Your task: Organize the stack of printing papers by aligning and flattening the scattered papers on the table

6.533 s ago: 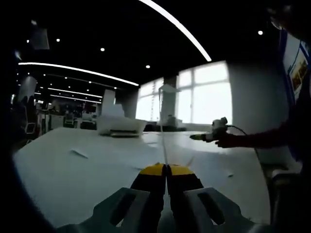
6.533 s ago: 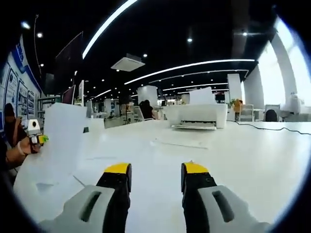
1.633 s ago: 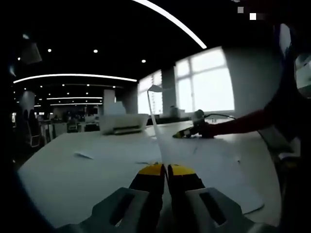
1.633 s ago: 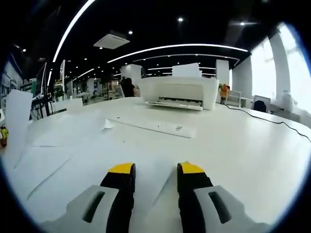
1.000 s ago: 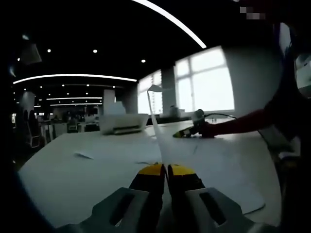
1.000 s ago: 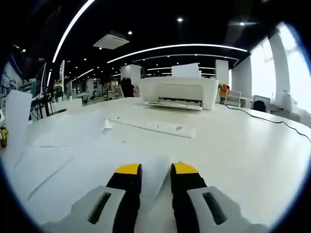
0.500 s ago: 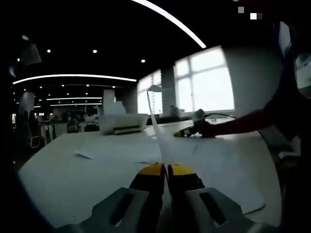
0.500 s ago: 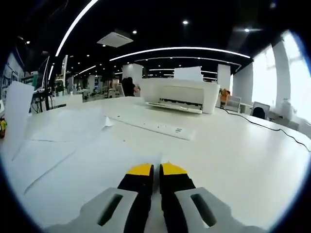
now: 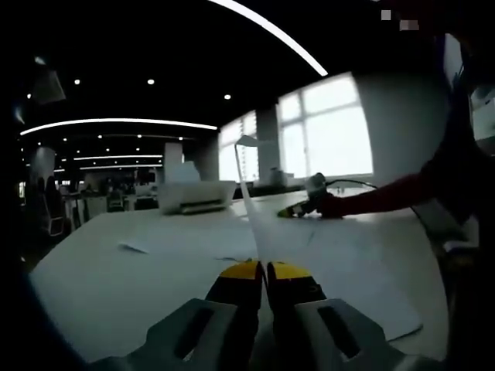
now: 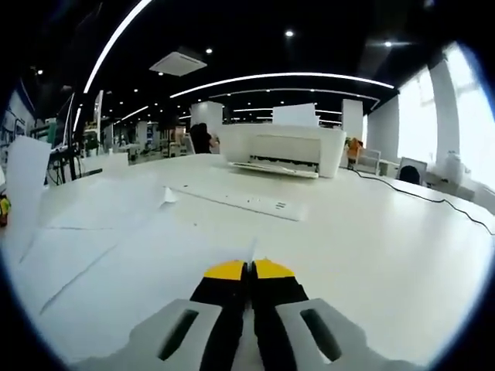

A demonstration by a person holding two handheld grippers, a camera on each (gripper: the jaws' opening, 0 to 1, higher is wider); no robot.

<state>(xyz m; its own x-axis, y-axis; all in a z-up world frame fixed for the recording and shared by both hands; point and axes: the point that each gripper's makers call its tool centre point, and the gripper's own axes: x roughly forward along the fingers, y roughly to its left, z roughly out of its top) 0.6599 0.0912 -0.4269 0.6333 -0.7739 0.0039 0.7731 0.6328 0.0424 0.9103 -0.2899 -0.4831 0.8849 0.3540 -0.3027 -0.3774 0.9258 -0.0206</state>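
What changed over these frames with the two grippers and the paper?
The right gripper came down from midair to the table, its open jaws closing on the edge of a flat sheet. The left gripper stayed shut on its upright sheet, and the printer stayed put.

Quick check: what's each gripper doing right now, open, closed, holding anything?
Left gripper: closed on a sheet of paper standing up from its jaws.
Right gripper: closed on a paper edge on the table.
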